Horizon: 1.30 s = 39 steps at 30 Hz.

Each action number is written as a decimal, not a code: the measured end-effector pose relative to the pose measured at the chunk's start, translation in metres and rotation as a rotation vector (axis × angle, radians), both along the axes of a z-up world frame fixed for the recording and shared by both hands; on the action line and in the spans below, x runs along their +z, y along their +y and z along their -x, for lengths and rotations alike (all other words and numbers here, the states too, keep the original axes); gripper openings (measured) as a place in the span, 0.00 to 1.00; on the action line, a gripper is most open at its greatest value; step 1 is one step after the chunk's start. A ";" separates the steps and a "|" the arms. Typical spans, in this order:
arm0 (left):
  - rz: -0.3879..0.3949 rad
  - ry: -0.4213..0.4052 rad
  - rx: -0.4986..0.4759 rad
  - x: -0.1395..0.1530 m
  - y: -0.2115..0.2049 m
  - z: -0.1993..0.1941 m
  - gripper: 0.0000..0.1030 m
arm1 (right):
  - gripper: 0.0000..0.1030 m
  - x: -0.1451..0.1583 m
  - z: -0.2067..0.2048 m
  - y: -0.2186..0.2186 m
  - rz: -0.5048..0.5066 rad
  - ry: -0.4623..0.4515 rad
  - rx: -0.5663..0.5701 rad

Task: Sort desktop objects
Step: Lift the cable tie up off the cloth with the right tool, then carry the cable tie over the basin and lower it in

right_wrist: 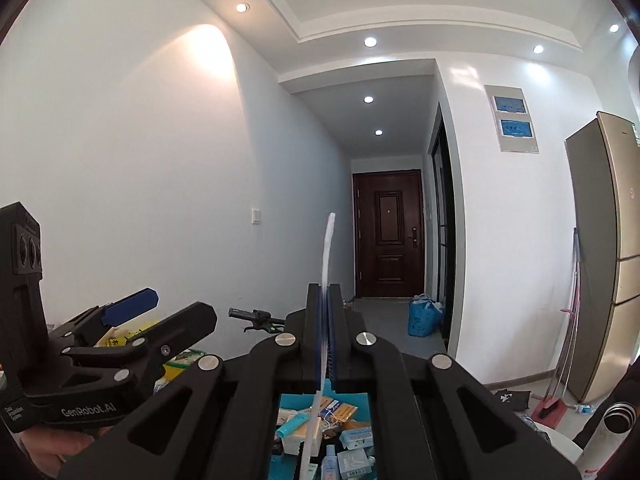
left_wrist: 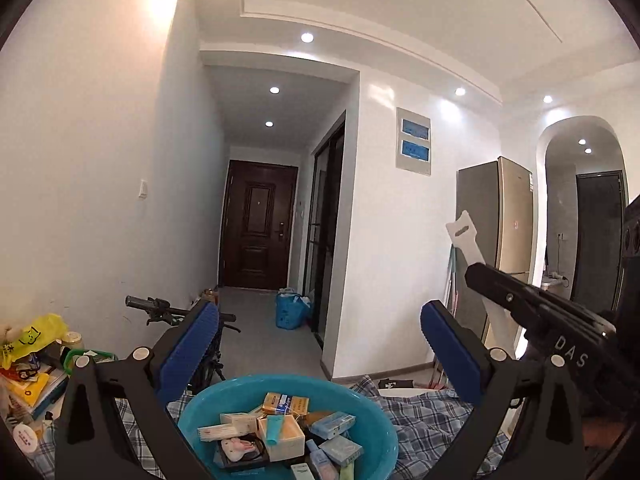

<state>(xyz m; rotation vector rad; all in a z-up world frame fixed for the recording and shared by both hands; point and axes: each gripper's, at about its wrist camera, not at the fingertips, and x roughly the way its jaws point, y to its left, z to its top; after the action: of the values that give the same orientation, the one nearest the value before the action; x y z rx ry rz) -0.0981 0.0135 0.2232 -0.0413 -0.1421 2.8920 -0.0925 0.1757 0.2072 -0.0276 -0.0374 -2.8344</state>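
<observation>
Teal basin holds small boxes, tubes.

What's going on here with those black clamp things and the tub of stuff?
A person is sorting small items, working a hand-held gripper in each hand. The right hand-held gripper is shut on a flat white strip, holding it up above a blue basin full of little boxes and tubes. The left hand-held gripper is open and empty, raised over the same basin. The basin sits on a checked cloth, with more clutter off to the left.
</observation>
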 end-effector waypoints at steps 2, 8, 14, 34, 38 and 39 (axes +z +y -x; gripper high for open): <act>0.026 -0.013 -0.003 -0.002 0.002 0.004 1.00 | 0.02 -0.003 0.005 0.001 -0.006 -0.012 -0.019; 0.031 0.038 0.028 0.000 -0.001 -0.007 1.00 | 0.02 -0.010 0.022 0.000 -0.018 -0.061 -0.035; 0.022 0.006 0.080 -0.005 -0.009 0.014 1.00 | 0.02 -0.018 0.046 0.002 -0.020 -0.129 -0.007; 0.088 -0.384 0.120 -0.080 -0.006 0.142 1.00 | 0.02 -0.096 0.146 -0.009 -0.057 -0.464 0.031; 0.100 -0.461 0.094 -0.099 -0.002 0.160 0.99 | 0.02 -0.109 0.159 -0.009 -0.073 -0.509 0.026; 0.106 -0.470 0.098 -0.102 -0.002 0.162 0.99 | 0.02 -0.113 0.163 -0.012 -0.078 -0.519 0.026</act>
<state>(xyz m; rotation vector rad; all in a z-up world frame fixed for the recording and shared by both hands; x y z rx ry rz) -0.2596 0.0119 0.1213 -0.7528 -0.0746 2.9280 -0.2553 0.1640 0.0947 0.7166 -0.0397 -2.7334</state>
